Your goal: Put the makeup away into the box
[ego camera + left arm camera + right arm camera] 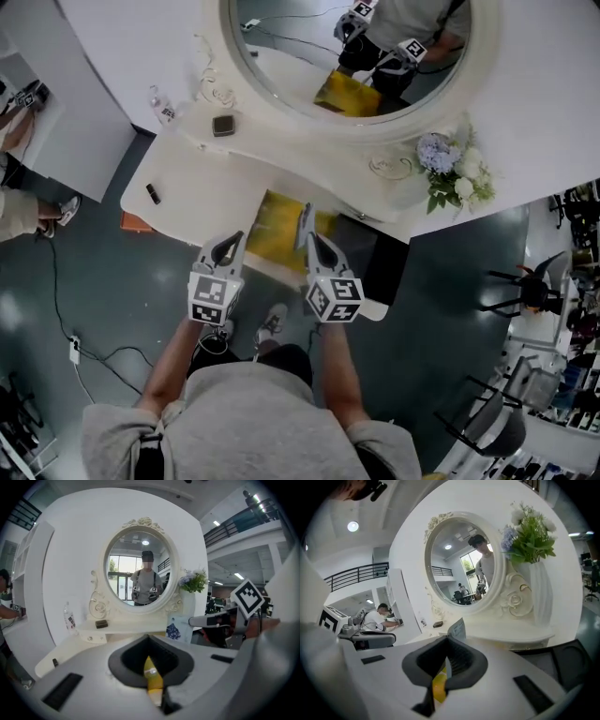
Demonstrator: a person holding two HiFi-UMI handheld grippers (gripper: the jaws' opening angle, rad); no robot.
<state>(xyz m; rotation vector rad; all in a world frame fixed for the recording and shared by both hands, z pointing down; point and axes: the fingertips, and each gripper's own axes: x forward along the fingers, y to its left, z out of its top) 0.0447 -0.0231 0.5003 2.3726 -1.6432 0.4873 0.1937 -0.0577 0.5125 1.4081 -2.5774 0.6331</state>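
The yellow box (272, 230) lay under both grippers' tips. Your right gripper (308, 236) was clamped on its thin flap (457, 630). Your left gripper (235, 241) was closed, apparently empty. Tugging could tear the flap or drag the box off the table (192, 187) edge nearest you. The makeup stick (153, 194) lay well left of your left gripper, with bare tabletop between.

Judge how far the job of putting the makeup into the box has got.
Done: nothing is visibly packed yet. In hand: the right gripper is shut on a patterned flap at the yellow box; the left gripper is shut and looks empty. Left: the dark compact on the mirror shelf, the small dark tube on the tabletop and the small bottle.
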